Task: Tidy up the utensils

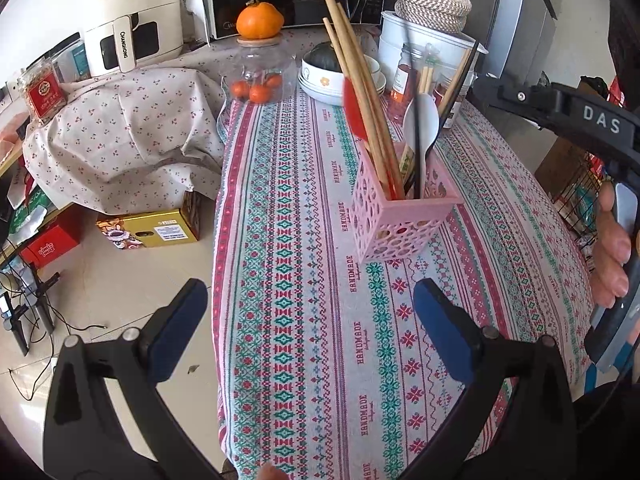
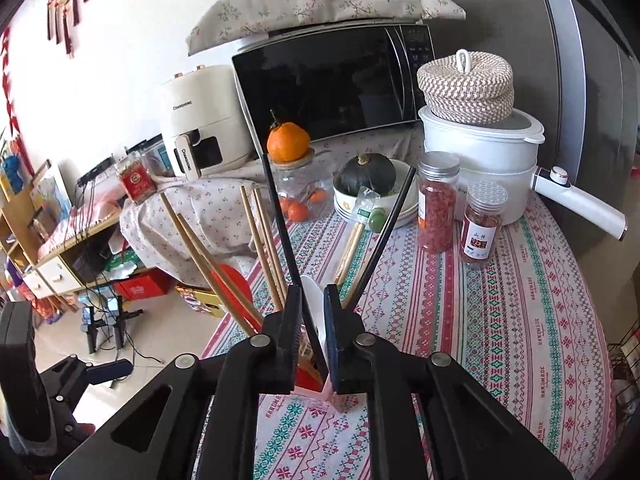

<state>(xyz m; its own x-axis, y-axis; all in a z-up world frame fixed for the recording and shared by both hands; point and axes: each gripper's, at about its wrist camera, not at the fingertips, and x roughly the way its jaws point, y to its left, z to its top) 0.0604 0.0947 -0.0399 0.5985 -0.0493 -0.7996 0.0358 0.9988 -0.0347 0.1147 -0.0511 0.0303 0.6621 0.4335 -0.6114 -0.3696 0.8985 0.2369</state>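
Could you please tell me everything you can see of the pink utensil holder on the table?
The pink utensil holder is a square, open-topped caddy, apparently plastic, its walls pierced with round holes. It stands upright on the patterned tablecloth, slightly skewed to the table edge. Inside, leaning outward, are wooden chopsticks, a red-bladed utensil, a white spoon and black chopsticks. The right gripper hovers just above its rim, its jaws slightly apart around a black chopstick.

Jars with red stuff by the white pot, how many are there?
2. The taller jar stands beside the bowls; the shorter jar is right of it, before the white pot.
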